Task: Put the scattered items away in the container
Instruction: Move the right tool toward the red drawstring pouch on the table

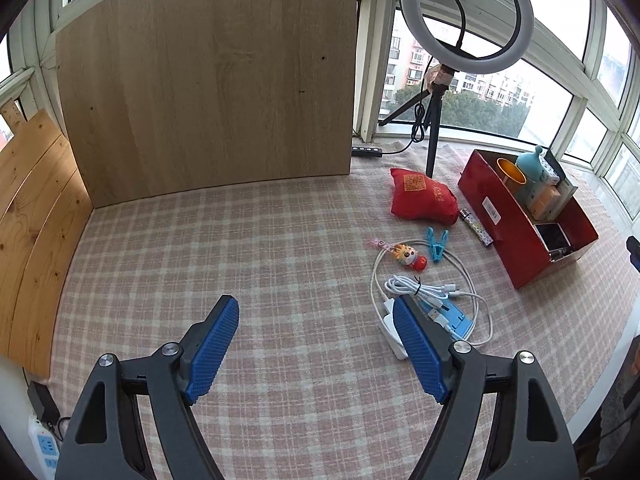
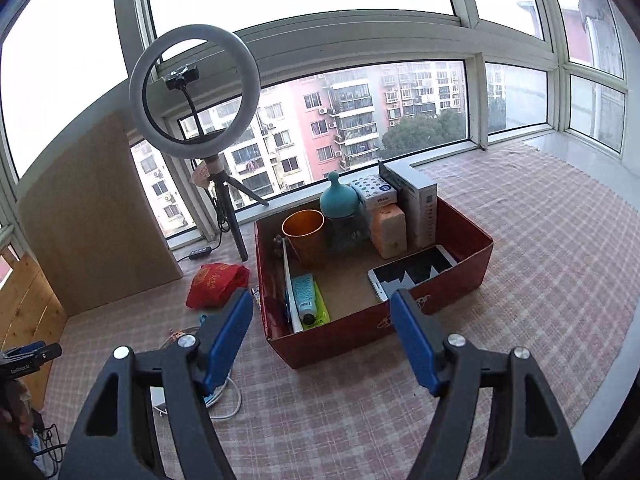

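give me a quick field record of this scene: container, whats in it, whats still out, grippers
container: red box, open top, on checked cloth
inside: orange cup, teal bottle, phone, tube, small cartons
still out: red pouch, blue clip, tiger charm, white cables, patterned stick
left gripper: open, empty, above cloth
right gripper: open, empty, facing box
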`<state>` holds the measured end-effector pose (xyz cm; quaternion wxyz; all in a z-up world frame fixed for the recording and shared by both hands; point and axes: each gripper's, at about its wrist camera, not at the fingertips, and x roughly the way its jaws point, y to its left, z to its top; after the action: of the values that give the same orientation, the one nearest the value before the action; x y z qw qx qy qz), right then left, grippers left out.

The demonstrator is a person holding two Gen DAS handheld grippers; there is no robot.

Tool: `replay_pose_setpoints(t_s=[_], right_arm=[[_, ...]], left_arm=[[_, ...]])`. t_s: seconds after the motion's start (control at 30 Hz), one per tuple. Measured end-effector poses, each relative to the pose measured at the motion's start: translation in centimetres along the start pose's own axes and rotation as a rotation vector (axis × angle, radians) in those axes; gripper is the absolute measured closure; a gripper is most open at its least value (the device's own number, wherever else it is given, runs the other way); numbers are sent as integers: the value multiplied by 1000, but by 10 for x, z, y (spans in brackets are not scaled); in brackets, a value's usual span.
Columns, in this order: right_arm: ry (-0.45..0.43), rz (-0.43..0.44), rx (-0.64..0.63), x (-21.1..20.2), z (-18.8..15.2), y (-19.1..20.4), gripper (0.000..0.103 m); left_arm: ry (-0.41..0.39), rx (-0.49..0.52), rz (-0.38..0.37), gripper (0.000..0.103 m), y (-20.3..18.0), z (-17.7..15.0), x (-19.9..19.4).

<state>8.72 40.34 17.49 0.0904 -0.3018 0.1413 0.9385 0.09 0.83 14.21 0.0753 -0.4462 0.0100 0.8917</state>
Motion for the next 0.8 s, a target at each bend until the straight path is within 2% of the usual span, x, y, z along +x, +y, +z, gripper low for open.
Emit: replay_pose_setpoints(t_s=[0.2,0.57,0.8], right_arm=[[154,-66,-67,24,-11,-1,33],[169,-75,-50,30,-3,-7,33],[200,-61,17,37,-13,-24,33]], left_arm=[[69,20,-48,25,-10,-17,27],[168,39,-123,25,-27,-36,70],[202,40,-121,25,-24,-38,88]])
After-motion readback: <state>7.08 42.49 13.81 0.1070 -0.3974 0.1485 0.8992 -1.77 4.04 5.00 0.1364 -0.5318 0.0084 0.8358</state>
